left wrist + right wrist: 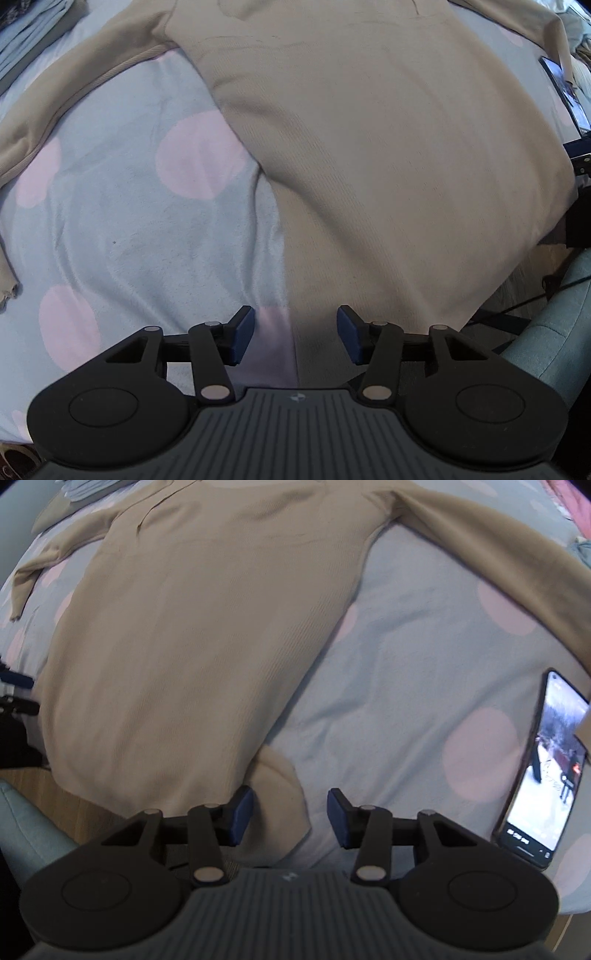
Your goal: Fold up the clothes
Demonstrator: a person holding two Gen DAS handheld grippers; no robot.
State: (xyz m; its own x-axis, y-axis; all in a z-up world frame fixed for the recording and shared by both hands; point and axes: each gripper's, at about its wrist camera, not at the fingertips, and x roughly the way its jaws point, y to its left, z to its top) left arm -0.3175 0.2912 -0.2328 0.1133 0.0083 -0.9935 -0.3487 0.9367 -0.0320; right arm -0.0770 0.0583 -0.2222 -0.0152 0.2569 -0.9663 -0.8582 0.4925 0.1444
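Left gripper point(295, 334) jaws apart, empty, above hem edge of beige knit long-sleeved sweater point(388, 147). Right gripper point(291, 818) jaws apart, empty, over opposite hem corner. Sweater spread flat on pale blue pink-dotted blanket point(406, 701); lit smartphone point(546, 771) just right.

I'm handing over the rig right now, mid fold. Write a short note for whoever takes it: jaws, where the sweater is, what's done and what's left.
Left gripper: jaws open, empty, over the hem's left corner.
Right gripper: jaws open, empty, over the hem's right corner, which is curled over.
Beige knit long-sleeved sweater lies flat on the pale blue, pink-dotted blanket, sleeves spread out.
Lit smartphone lies right of it.
Done: spread out. Left: every fold.
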